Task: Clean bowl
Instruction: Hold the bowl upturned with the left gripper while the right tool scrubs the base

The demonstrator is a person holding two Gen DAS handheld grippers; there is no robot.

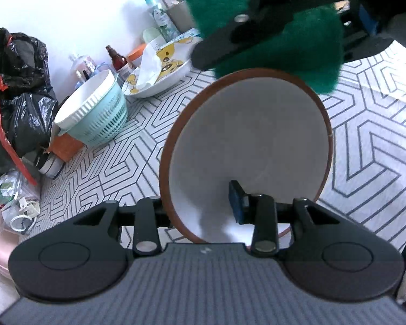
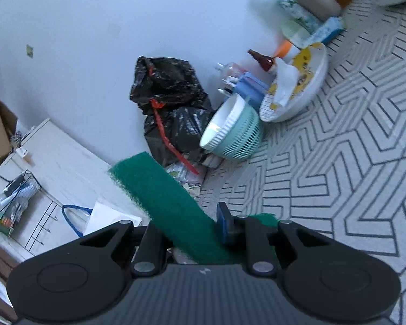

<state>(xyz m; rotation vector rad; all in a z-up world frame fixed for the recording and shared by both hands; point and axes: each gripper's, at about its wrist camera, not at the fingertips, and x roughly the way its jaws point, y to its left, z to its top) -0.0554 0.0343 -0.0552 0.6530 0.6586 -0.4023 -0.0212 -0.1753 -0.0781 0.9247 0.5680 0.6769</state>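
A white bowl (image 1: 246, 132) with a brown rim is held tilted, its inside facing the left wrist camera. My left gripper (image 1: 203, 205) is shut on its lower rim, one blue pad (image 1: 236, 203) inside the bowl. A green scouring pad (image 1: 278, 43) hangs just above the bowl's top edge, held by my right gripper (image 1: 238, 35), seen from the side. In the right wrist view my right gripper (image 2: 195, 227) is shut on the green scouring pad (image 2: 159, 197), which sticks out up and left. The bowl does not show there.
A patterned white and grey tabletop (image 1: 365, 149) lies below. At the back left stand a teal basket with a white bowl in it (image 1: 94, 113), a cartoon-print dish with tissue (image 1: 159, 70), bottles (image 1: 159, 13), and black rubbish bags (image 1: 13, 86).
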